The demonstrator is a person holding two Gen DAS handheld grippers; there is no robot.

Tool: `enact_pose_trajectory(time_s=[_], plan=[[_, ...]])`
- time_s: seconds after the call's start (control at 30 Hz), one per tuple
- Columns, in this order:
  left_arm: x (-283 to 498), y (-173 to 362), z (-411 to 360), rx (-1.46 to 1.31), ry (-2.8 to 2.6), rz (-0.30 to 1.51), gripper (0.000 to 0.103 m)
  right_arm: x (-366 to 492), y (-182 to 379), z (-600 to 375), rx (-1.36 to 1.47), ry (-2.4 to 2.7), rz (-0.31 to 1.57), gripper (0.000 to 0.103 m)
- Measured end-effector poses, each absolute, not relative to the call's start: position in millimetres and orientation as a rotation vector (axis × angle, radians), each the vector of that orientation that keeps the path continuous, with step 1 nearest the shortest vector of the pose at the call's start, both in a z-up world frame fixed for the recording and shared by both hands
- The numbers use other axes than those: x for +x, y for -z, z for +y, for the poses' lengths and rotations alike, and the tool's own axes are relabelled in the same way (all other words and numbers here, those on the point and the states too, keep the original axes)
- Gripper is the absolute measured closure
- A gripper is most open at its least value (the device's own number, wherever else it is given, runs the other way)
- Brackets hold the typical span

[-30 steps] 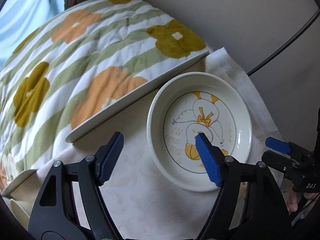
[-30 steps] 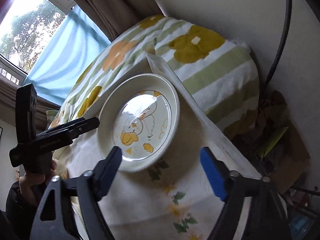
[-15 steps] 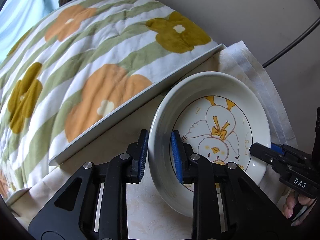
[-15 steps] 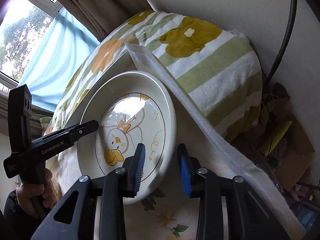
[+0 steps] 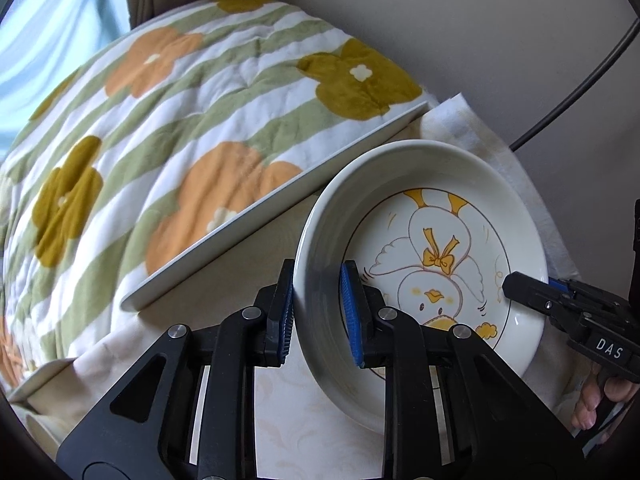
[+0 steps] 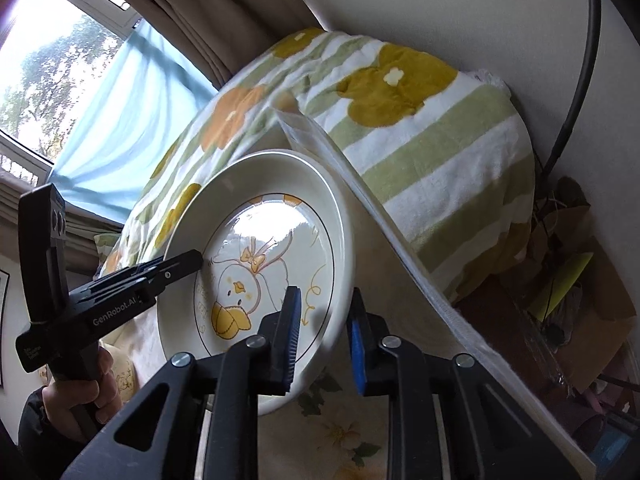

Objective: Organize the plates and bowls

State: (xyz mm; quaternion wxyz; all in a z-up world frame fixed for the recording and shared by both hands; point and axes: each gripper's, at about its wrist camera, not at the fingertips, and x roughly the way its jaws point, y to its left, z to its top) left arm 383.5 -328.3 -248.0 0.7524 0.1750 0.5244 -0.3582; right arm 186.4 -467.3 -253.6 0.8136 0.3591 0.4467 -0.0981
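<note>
White plate: your left hand-held gripper has clamped its nine o'clock rim, and your right hand-held gripper is closing on the three o'clock rim. You can lift now.

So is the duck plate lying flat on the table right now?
No, the duck plate is tilted up off the tablecloth, its rim between the right gripper pads.

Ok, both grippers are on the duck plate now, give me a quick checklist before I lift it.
1. Left gripper pads straddle the plate rim, shut on it: ok.
2. Right gripper on the opposite rim, jaws closing, pads on both faces: ok.
3. Plate empty inside: ok.
4. Rectangular tray clear of the plate: ok, gap shows.
5. Underside free of the tablecloth: cannot tell.
</note>
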Motion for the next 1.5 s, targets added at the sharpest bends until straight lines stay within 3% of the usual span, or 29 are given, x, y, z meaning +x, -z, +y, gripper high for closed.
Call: enact_pose_trajectory(time_s=[0.4, 0.67, 1.07, 1.5], plan=[[319.8, 155.7, -238.0, 0.241, 0.700, 1.038, 0.083, 156.0, 160.0, -417.0, 0.599, 0.058, 0.900, 0.082], [260.5, 132.8, -140.4, 0.173, 0.597, 1.014, 0.084, 130.8, 148.2, -355.9, 0.549, -0.065, 0.930, 0.082], [198.8, 178.4, -28.5, 0.054, 0.335, 1.116, 0.084, 132.7, 196.2, -270.1, 0.433, -0.312, 1.083, 0.082], [174.5, 248.8, 25.0, -0.091, 0.167, 1.237, 0.084, 161.8, 238.6, -219.1, 0.275, -0.453, 1.202, 0.082]])
